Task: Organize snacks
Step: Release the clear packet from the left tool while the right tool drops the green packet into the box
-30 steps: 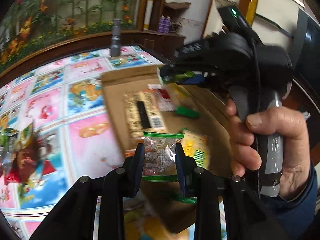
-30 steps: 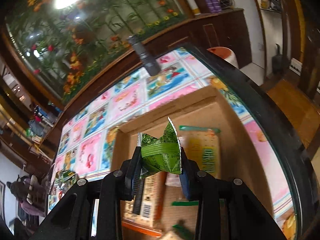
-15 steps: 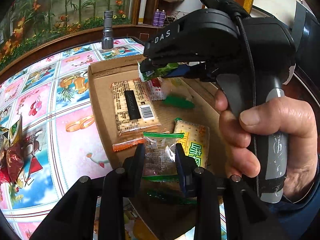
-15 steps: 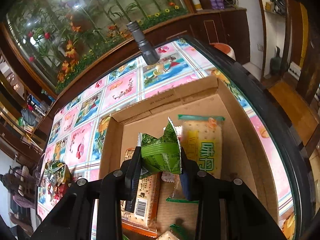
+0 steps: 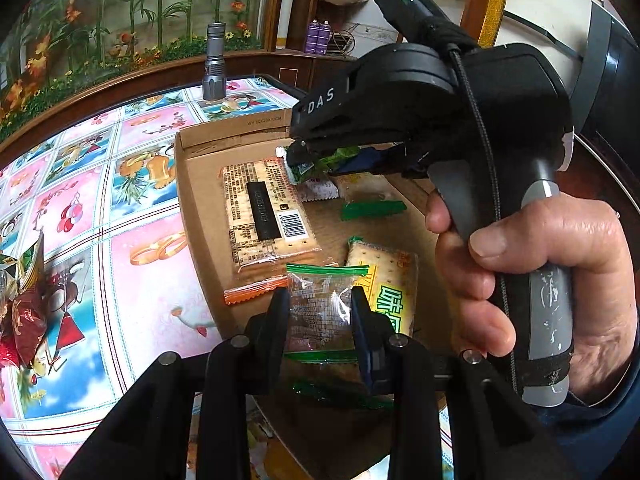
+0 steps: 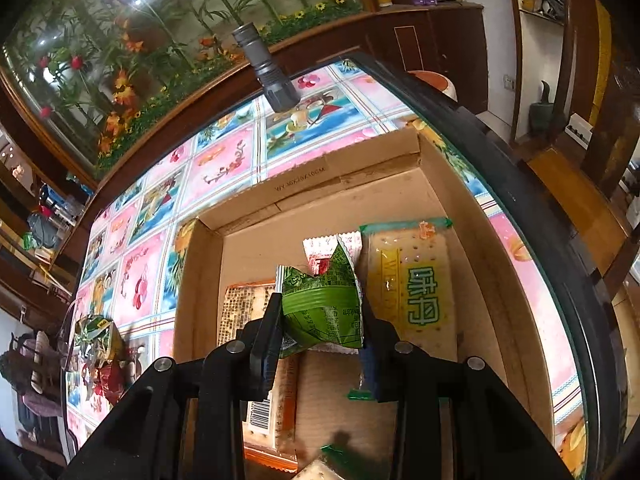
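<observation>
Left gripper (image 5: 320, 312) jaws pinch a clear cracker packet (image 5: 318, 312); right gripper (image 6: 320, 320) jaws pinch a green packet (image 6: 320, 308) over the box (image 6: 452, 184).

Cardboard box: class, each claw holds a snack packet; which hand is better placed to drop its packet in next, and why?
Probably right: the right claw, shut on the green packet, hangs over bare floor of the cardboard box. The left claw holds its clear packet near the front edge.

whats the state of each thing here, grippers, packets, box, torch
left gripper: shut on clear packet, over the box
right gripper: shut on green packet, over the box
cardboard box: open, snacks inside
cracker packs: lying flat in box
torch: standing upright on table
</observation>
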`<state>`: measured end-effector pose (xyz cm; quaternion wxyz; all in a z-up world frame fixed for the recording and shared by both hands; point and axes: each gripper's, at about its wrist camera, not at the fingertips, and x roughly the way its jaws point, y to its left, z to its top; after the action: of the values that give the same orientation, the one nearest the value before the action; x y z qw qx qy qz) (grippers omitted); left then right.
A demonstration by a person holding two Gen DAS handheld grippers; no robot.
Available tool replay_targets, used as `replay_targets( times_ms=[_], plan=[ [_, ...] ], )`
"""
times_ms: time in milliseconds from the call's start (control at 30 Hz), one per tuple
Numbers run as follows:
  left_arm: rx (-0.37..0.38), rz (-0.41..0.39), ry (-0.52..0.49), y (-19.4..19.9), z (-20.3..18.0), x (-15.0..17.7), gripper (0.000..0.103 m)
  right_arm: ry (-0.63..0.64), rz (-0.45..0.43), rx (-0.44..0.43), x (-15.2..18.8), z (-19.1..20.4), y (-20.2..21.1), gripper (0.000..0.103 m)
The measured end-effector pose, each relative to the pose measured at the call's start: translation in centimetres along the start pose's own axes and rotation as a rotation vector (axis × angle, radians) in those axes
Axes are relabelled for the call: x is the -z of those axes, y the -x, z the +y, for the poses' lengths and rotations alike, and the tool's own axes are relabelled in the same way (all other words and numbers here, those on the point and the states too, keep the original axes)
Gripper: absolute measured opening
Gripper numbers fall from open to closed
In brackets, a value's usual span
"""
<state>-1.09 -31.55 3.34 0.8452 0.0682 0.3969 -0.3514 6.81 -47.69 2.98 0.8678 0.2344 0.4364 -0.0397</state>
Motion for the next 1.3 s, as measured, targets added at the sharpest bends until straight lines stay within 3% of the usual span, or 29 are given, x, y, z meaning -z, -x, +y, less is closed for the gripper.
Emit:
replay_targets(
  times_ms=[333,500,800,1133,1300],
  plan=[
    [0.010,-0.003,0.004,0.0,0.1,0.0,0.030,-0.016,0.012,-0.001,0.0,-0.1,0.0,0.039],
    [0.014,-0.016,0.005,0.2,0.1,-0.1,0.042,-0.019,-0.014,0.007,-0.1,-0.2,0.6,0.039],
    [0.010,-0.080,0.057,2.4,1.9,-0.8,0.045,-0.022,-0.104,-0.038,-0.4,0.0,2.5,0.040],
    [-0.096,-0.142,0.123,6.8,7.7,0.1,0.045,0.048,-0.157,-0.091,-0.2,1.9,3.3,0.040],
    [-0.149,-0.164,0.225,9.4,13.0,1.4,0.045,0.095,-0.167,-0.095,0.2,2.9,3.3,0.040]
  ],
)
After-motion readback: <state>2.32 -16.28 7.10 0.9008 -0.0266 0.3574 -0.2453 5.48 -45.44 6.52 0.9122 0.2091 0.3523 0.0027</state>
